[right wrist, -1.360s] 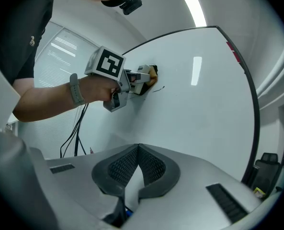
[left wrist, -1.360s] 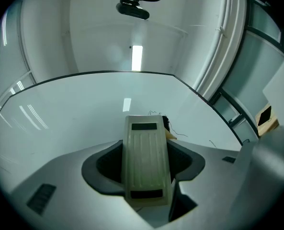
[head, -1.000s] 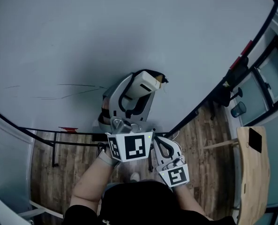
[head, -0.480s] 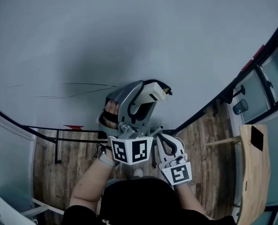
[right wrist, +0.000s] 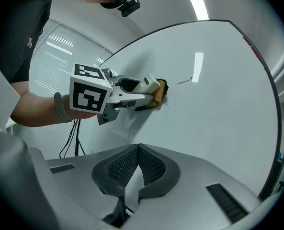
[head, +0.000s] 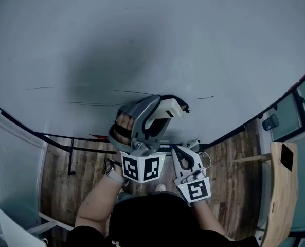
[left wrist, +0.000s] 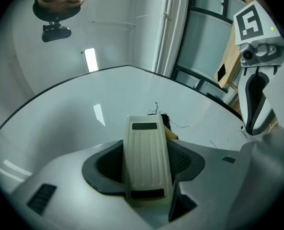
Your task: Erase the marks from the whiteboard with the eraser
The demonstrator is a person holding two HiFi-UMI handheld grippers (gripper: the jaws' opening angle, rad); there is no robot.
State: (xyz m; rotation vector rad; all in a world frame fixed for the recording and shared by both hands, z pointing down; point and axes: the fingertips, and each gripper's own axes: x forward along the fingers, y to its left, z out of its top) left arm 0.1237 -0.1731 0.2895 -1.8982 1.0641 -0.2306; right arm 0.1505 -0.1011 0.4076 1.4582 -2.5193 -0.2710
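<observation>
Compared with one second ago, our left gripper [left wrist: 146, 162] has come lower and a little to the right along the whiteboard [head: 152, 35]. The board's right edge has also slid further to the right of the head view.

The left gripper is clamped on the eraser [head: 171, 107]. Its two jaws press the long sides of the cream body, so the far end with the dark felt stays free. That end touches the board, just right of the thin line [head: 131, 92]. We judge we hold it this way so that the felt lies flat and can be pushed along the line.

A short mark [head: 206, 97] is further right, apart from the eraser. More faint strokes run to the left, so we think much wiping is left.

Our right gripper [right wrist: 138, 153] waits near our body, below the board's lower edge, with its jaws closed together on nothing. We keep it back, probably so that it does not block the wiping hand.
</observation>
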